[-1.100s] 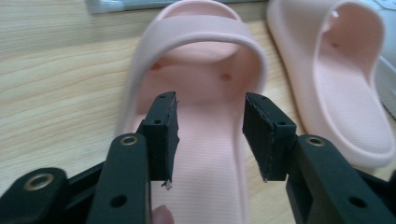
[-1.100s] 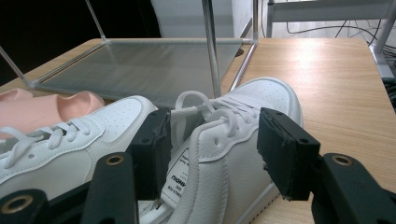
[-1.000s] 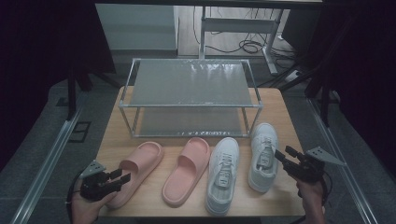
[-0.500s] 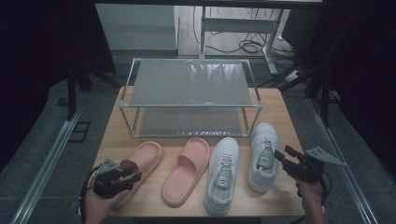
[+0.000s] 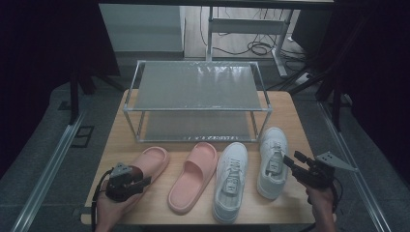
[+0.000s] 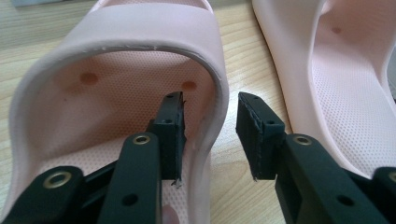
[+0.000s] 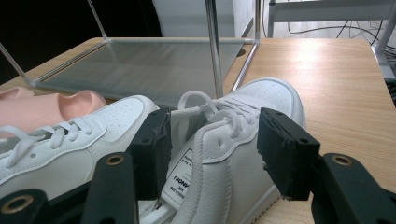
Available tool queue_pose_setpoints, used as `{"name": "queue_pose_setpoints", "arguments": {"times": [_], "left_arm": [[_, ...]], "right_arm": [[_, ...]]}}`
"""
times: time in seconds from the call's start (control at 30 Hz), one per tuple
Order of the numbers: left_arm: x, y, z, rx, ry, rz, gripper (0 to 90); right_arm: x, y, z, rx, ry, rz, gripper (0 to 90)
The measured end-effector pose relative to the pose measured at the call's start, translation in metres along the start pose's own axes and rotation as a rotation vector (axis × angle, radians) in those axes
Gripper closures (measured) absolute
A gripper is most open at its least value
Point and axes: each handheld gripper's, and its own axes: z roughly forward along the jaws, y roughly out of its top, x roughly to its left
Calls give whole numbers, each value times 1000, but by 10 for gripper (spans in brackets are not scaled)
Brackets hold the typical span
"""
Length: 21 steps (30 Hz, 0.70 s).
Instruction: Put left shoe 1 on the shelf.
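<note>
- Left gripper (image 6: 210, 135): jaws straddling side wall of left slipper (image 6: 140, 88), just closing, right pad not yet touching.
- Slipper: table (image 5: 290, 111) front left, beside second slipper (image 5: 193, 176).
- Right gripper (image 7: 212, 154): jaws spread astride heel of right sneaker (image 7: 243, 135).
- Sneaker: front right, before rack (image 5: 196, 92).

— What's your work surface?

— A wooden table (image 5: 121, 145), light grain. At its far half I have a metal-framed shoe rack (image 5: 196, 84) with two mesh shelves, standing on the wood.

— And in front of the rack?

— Four shoes in a row, all flat on the table. From my left: a pink slipper (image 5: 149, 163), a second pink slipper (image 5: 193, 176), a white sneaker (image 5: 231, 180), then another white sneaker (image 5: 271, 162) just beside it, toes towards the rack.
</note>
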Motion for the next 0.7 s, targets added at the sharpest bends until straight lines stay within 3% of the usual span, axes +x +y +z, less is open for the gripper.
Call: {"name": "queue_pose_setpoints", "arguments": {"times": [0.27,0.4,0.7], "left_arm": [[0,3,6,2,3,6,682],[0,2,8,6,4,8,748],[-3,2,7,-12,40,34,813]], "right_arm": [[1,-1,1,11,-5,5,456],[0,0,1,12,-7,1,456],[-1,0,0,11,-10,9,457]]}}
